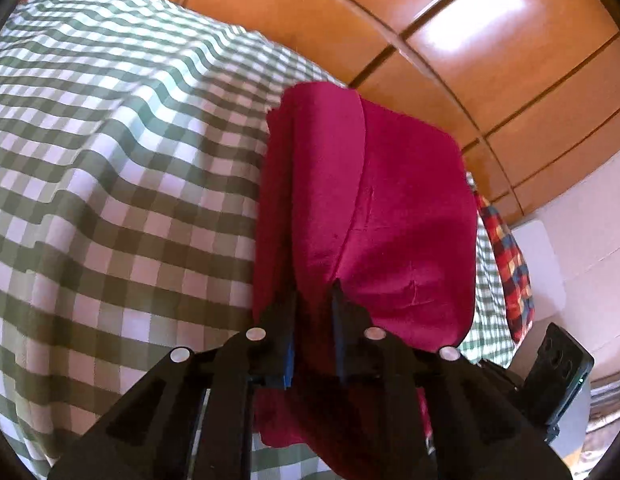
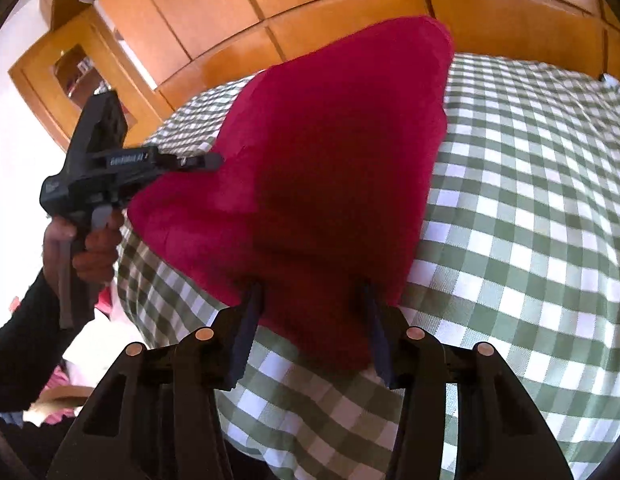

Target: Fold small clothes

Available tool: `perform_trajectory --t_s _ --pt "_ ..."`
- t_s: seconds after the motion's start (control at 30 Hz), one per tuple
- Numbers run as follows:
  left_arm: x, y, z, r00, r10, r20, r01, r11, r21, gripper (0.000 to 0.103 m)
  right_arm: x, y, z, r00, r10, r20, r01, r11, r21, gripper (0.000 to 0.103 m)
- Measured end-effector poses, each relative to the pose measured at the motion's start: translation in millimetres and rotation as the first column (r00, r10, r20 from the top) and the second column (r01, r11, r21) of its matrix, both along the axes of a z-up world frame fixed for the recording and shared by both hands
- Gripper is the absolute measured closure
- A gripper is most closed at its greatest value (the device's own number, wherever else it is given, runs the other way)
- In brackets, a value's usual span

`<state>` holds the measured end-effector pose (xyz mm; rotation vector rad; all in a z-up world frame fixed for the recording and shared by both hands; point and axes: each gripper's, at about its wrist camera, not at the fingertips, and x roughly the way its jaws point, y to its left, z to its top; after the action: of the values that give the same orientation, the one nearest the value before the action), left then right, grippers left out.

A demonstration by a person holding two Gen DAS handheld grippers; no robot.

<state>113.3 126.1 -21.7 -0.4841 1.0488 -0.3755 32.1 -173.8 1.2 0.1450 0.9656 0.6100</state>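
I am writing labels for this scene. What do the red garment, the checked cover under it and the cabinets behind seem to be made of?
Red garment: soft matte knit or fleece, probably; it drapes in rounded folds without shine.
Checked cover: thin woven cloth, likely cotton; green and white checks, fine wrinkles.
Cabinets: wood or wood veneer with a glossy finish; bright reflections on orange panels.

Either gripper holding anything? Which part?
Both hold the red garment: left gripper pinches a bunched edge; right gripper spans another edge, grip uncertain.

hidden: both claw tips under red cloth (image 1: 390, 208) | cut off: plaid garment (image 1: 510, 268) at bed edge | blurred: cloth's top corner
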Motion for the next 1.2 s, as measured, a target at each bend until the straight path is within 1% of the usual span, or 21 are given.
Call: perform_trajectory --t_s 0.03,0.07,0.1,0.13,0.17,0.2,0.23,0.27,0.3,0.37,0.4,0.5,0.63,0.73,0.87,1.07,1.13,1.2 --pt "1.8 -0.7 1.3 1.000 0.015 0.003 -0.015 1.000 0.011 0.073 -0.1 -1.1 3.3 1.000 0.018 -0.002 -0.018 1.000 0.001 0.053" --pt "2.6 -1.0 4.0 0.999 0.033 0.010 -0.033 0.999 0.035 0.063 -0.3 -4.1 7.0 1.000 0.029 -0.011 -0.029 0.999 0.018 0.043" --pt "3.6 -1.8 8.2 0.999 0.037 0.028 -0.039 0.997 0.066 0.061 0.7 -7.7 10.3 0.999 0.031 -0.022 -0.030 0.999 0.039 0.033" --pt "1.9 -1.8 13.6 0.998 0.036 0.051 -0.042 0.993 0.112 0.045 1.9 -15.8 14.5 1.000 0.014 -0.024 -0.013 0.998 0.056 0.029" --pt "1.0 -3.6 19.0 0.996 0.041 0.079 -0.053 0.986 0.161 0.036 3.0 -21.8 17.5 1.000 -0.003 -0.017 0.004 0.998 0.063 0.027" --pt "0.9 -4.7 23.9 0.993 0.029 0.112 -0.051 0.980 0.194 0.036 5.0 -27.8 20.7 1.000 -0.017 -0.012 0.018 0.997 0.076 0.026" --pt "1.8 -4.4 26.5 0.993 0.016 0.121 -0.040 0.979 0.201 0.036 8.5 -36.1 23.8 0.999 -0.037 -0.018 0.039 0.994 0.106 0.025" --pt "3.2 -2.0 28.4 0.993 0.012 0.121 -0.036 0.979 0.199 0.035 12.9 -43.2 25.1 0.998 -0.057 -0.025 0.060 0.989 0.135 0.021" --pt "5.2 0.3 29.3 0.992 0.013 0.123 -0.037 0.981 0.193 0.035 19.1 -50.6 27.8 0.996 -0.085 -0.027 0.088 0.983 0.164 0.019" --pt "9.6 3.1 29.5 0.992 0.013 0.126 -0.036 0.982 0.188 0.034 30.0 -57.8 30.6 0.992 -0.121 -0.025 0.123 0.975 0.187 0.018" --pt "11.4 0.9 29.6 0.992 0.013 0.125 -0.036 0.982 0.187 0.034 38.9 -60.5 30.9 0.989 -0.143 -0.032 0.147 0.968 0.205 0.016" --pt "14.4 -9.1 29.5 0.991 -0.010 0.134 -0.016 0.981 0.191 0.034 58.8 -68.2 26.8 0.980 -0.187 -0.071 0.200 0.947 0.252 0.015" --pt "16.3 -24.0 30.8 0.983 -0.072 0.167 0.028 0.967 0.253 0.034 92.2 -69.5 18.9 0.969 -0.208 -0.131 0.238 0.924 0.299 0.012" --pt "17.4 -32.6 30.2 0.975 -0.124 0.183 0.066 0.953 0.295 0.033 110.3 -68.8 13.0 0.966 -0.212 -0.149 0.250 0.917 0.310 0.012" --pt "20.0 -35.3 26.6 0.968 -0.166 0.188 0.103 0.947 0.304 0.032 129.4 -64.5 2.2 0.966 -0.189 -0.178 0.238 0.916 0.322 0.012" --pt "25.1 -36.5 21.3 0.965 -0.184 0.187 0.122 0.946 0.301 0.030 143.6 -47.7 -13.6 0.972 -0.123 -0.199 0.187 0.919 0.348 0.012" --pt "25.6 -36.2 19.7 0.964 -0.190 0.187 0.127 0.945 0.302 0.030 142.1 -41.4 -14.0 0.976 -0.092 -0.198 0.160 0.920 0.359 0.012" --pt "25.8 -35.7 18.3 0.963 -0.193 0.186 0.131 0.945 0.298 0.029 142.3 -32.5 -13.4 0.978 -0.071 -0.195 0.137 0.927 0.348 0.012"
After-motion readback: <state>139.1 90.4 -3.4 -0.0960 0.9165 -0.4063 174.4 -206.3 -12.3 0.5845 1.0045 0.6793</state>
